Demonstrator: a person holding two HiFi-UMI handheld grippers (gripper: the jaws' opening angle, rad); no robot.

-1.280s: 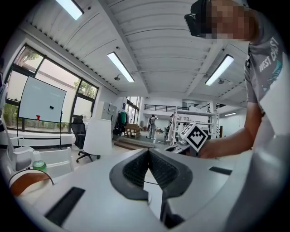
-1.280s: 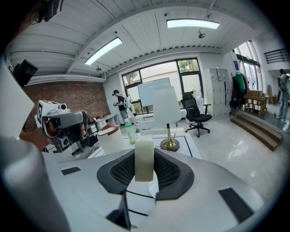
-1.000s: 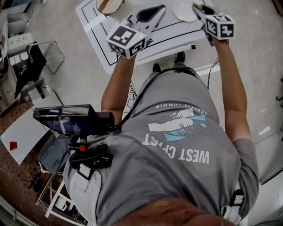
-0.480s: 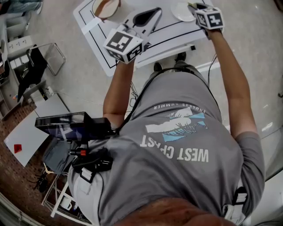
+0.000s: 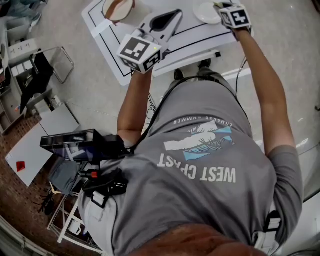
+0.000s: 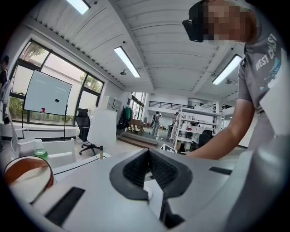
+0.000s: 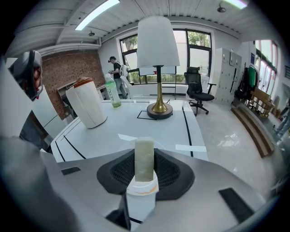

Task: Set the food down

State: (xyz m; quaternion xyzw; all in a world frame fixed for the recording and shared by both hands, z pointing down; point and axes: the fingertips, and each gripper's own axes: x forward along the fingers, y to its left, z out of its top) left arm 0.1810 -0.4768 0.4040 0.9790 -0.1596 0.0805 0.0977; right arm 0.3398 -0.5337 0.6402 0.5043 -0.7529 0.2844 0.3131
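The food (image 7: 144,158) is a pale, off-white bar standing upright between the jaws of my right gripper (image 7: 142,188), which is shut on its lower end. In the head view the right gripper (image 5: 219,5) reaches over the far right of the white table (image 5: 187,37), beside a small white plate (image 5: 206,12). My left gripper (image 5: 167,19) hovers over the table's middle, jaws together with nothing in them; its own view shows the left gripper (image 6: 153,192) closed and bare.
A white cylinder with a brown rim (image 7: 86,108) stands at the table's left, a green bottle (image 7: 112,93) behind it. A lamp with a brass base (image 7: 158,63) stands at the far middle. Black outlines and white tape strips mark the tabletop (image 7: 113,127).
My right gripper has moved farther out over the table with the food, towards the plate. The left gripper has barely shifted.
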